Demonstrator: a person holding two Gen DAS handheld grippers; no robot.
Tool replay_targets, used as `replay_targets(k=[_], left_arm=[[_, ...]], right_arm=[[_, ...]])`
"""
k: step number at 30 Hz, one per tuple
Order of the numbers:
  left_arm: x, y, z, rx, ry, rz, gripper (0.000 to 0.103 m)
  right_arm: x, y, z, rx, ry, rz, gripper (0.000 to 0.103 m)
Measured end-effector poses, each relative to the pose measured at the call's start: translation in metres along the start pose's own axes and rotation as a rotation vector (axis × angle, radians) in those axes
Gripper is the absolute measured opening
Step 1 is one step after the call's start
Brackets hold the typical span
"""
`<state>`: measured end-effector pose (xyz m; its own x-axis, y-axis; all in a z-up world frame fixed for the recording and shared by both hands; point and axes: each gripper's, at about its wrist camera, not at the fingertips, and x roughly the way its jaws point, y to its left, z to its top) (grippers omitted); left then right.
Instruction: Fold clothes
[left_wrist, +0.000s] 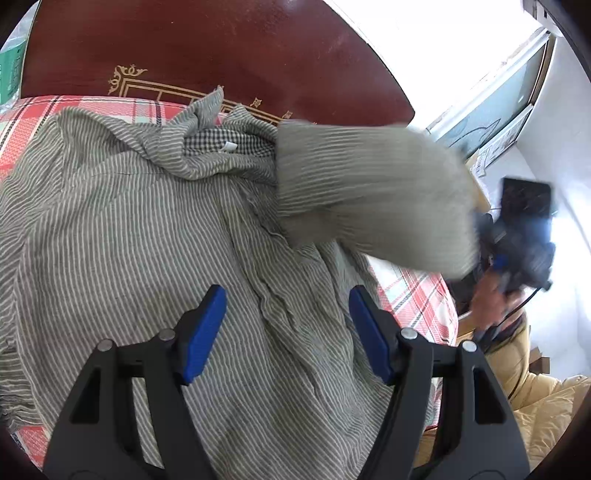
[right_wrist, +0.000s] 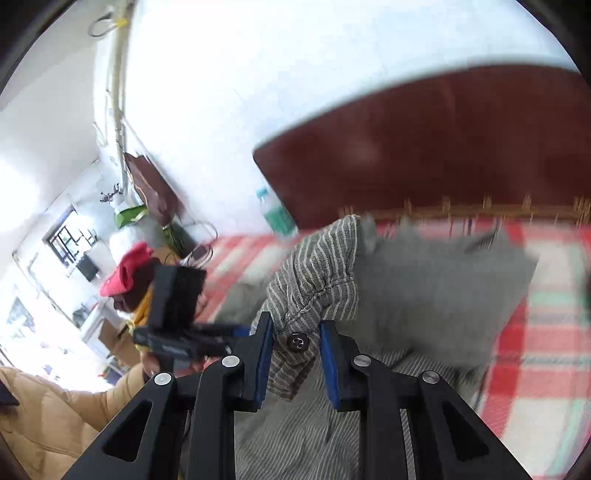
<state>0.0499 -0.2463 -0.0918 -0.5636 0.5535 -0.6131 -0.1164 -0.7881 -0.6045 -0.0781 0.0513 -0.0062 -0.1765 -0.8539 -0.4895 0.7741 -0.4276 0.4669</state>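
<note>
A grey striped shirt (left_wrist: 155, 229) lies spread on a red plaid bedsheet (left_wrist: 110, 107), its collar with a checked lining (left_wrist: 221, 146) toward the headboard. My left gripper (left_wrist: 288, 314) is open and empty just above the shirt's body. One sleeve (left_wrist: 369, 199) is lifted and stretched to the right, blurred by motion. In the right wrist view the sleeve's cuff (right_wrist: 314, 280) with a dark button (right_wrist: 296, 341) sits between the blue pads of my right gripper (right_wrist: 295, 343), held above the bed. The right gripper also shows in the left wrist view (left_wrist: 517, 251).
A dark red wooden headboard (left_wrist: 221, 48) with gold trim stands behind the bed. A green-labelled bottle (right_wrist: 275, 214) stands at its corner. The person's tan padded jacket (left_wrist: 539, 406) is at the right. A room with a window and furniture lies to the left in the right wrist view.
</note>
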Motion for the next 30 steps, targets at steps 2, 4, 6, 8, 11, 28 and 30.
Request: replay_targets(k=[2, 4, 6, 8, 11, 28, 30], left_arm=[[0.000, -0.001, 0.000, 0.004, -0.003, -0.012, 0.070], [-0.001, -0.002, -0.001, 0.004, -0.007, -0.026, 0.070], [-0.002, -0.002, -0.002, 0.002, -0.011, -0.038, 0.070], [-0.004, 0.000, -0.001, -0.002, -0.015, -0.042, 0.070], [-0.007, 0.003, -0.002, -0.005, -0.018, -0.041, 0.070], [-0.053, 0.048, -0.009, -0.114, -0.115, 0.091, 0.071], [-0.056, 0.053, -0.012, -0.126, -0.112, 0.111, 0.071]], right_arm=[[-0.024, 0.015, 0.020, -0.053, -0.052, -0.045, 0.024], [-0.047, 0.026, 0.038, -0.096, -0.099, -0.097, 0.024], [-0.059, 0.033, 0.049, -0.100, -0.121, -0.132, 0.024], [-0.071, 0.031, 0.056, -0.094, -0.137, -0.177, 0.024], [-0.089, 0.023, 0.063, -0.083, -0.162, -0.261, 0.024], [0.185, 0.073, 0.012, -0.452, 0.453, -0.199, 0.031], [0.198, 0.055, 0.002, -0.375, 0.484, -0.169, 0.034]])
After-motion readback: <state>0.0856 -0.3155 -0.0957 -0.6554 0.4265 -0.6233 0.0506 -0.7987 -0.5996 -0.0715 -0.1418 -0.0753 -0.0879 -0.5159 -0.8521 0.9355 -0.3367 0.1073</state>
